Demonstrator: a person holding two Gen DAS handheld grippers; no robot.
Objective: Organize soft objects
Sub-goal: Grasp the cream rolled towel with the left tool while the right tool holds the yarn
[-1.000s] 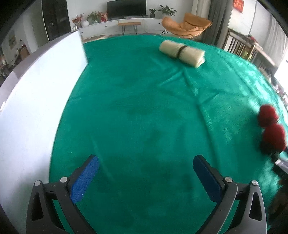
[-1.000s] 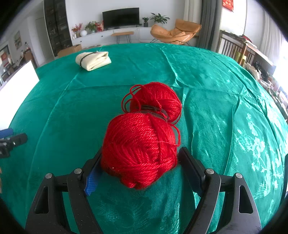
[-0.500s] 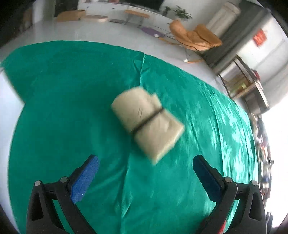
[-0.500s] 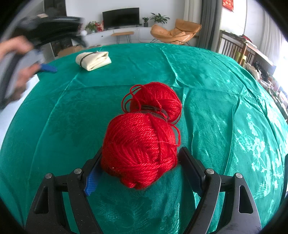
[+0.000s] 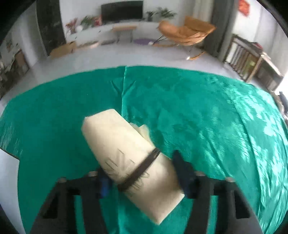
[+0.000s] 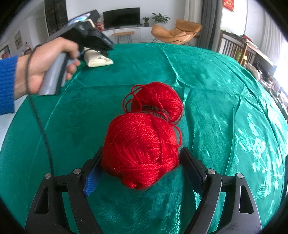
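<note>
A cream folded cloth bundle (image 5: 118, 142) tied with a dark band lies on the green tablecloth (image 5: 216, 117). My left gripper (image 5: 139, 165) straddles its banded end; the jaws are closing, and the blue pads touch both sides. In the right wrist view a hand (image 6: 45, 66) in a blue sleeve holds that gripper over the bundle (image 6: 98, 60) at the far left. Two red yarn balls (image 6: 140, 144) bound together by a dark band rest near the front. My right gripper (image 6: 141, 150) grips the nearer ball, both fingers against its sides.
A white surface (image 5: 7, 180) borders the green cloth on the left. Beyond the table's far edge are a floor, an orange lounge chair (image 5: 187, 32) and a TV unit (image 5: 122, 10). Wooden furniture (image 6: 234, 46) stands on the right.
My left gripper has travelled across the table to the cream bundle, and its jaws have narrowed around it. The right gripper and the red yarn have stayed where they were.
</note>
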